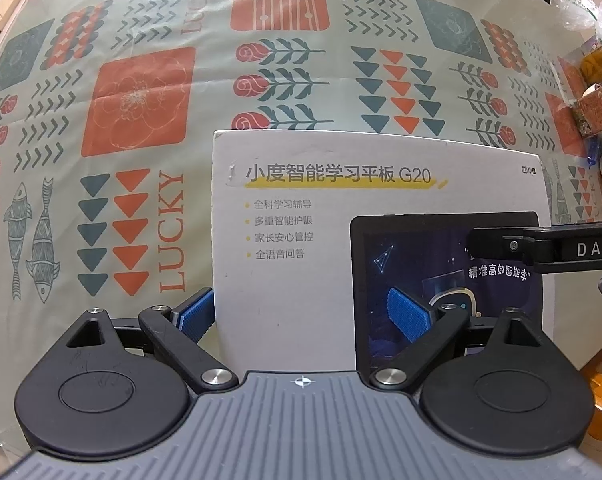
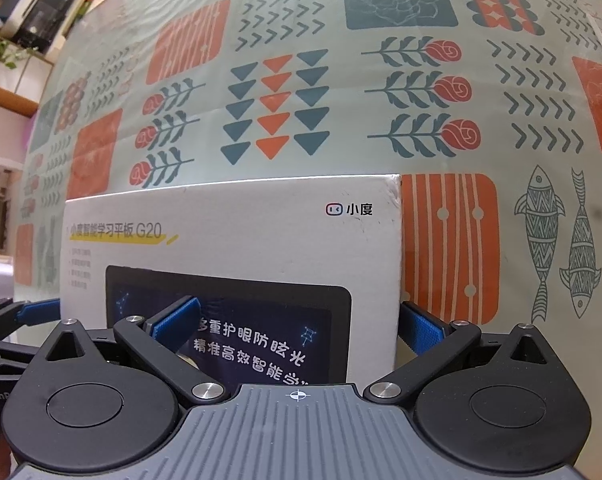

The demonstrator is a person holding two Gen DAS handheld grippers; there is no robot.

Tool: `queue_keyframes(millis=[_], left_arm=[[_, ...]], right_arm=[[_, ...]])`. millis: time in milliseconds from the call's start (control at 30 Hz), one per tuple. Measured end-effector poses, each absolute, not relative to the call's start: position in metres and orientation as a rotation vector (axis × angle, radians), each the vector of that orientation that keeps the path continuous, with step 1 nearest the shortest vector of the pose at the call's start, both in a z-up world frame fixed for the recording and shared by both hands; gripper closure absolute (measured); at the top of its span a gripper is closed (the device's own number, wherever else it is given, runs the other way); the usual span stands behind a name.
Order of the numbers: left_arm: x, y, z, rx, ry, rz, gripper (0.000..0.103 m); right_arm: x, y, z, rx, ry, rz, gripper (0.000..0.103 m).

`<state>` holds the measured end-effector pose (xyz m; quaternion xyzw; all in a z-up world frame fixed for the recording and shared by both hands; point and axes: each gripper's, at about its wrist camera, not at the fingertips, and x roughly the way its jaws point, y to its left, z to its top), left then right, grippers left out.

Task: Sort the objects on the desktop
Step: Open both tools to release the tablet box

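The white tablet box [image 1: 301, 220], printed with a dark screen, sits between both spread tools [image 1: 305, 316] [image 2: 297, 326].

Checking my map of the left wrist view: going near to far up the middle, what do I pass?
Left claw → white tablet box → patterned tablecloth.

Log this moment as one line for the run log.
object: white tablet box on patterned tablecloth | left claw: open, astride box's left edge | right claw: open, astride right edge | lift: unclear
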<state>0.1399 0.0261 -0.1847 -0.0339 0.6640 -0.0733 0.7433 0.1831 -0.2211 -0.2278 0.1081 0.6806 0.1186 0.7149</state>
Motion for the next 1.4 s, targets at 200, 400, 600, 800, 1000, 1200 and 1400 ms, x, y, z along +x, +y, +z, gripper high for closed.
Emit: queue_keyframes(millis=[200, 400, 600, 800, 1000, 1200, 1400], left_arm=[[0.141, 0.028, -0.185, -0.084, 1.453, -0.170, 0.000], [0.140, 0.031, -0.186, -0.093, 1.446, -0.182, 0.000], [0.136, 0.045, -0.189, -0.204, 1.397, -0.144, 0.000], [0.129, 0.060, -0.190, -0.285, 1.386, -0.126, 0.000], [0.099, 0.052, -0.147, -0.092, 1.252, -0.058, 0.000], [0.071, 0.027, -0.089, -0.046, 1.151, -0.043, 0.000], [0.031, -0.017, -0.032, 0.080, 0.965, 0.027, 0.000]], right_arm=[[0.185, -0.224, -0.230, 0.250, 1.513, 0.284, 0.000], [0.184, -0.226, -0.231, 0.259, 1.497, 0.298, 0.000], [0.180, -0.230, -0.229, 0.289, 1.475, 0.279, 0.000], [0.166, -0.236, -0.221, 0.306, 1.435, 0.205, 0.000], [0.128, -0.222, -0.163, 0.107, 1.214, 0.137, 0.000], [0.078, -0.211, -0.092, 0.003, 0.980, 0.041, 0.000], [0.042, -0.220, -0.057, 0.012, 1.018, 0.012, 0.000]])
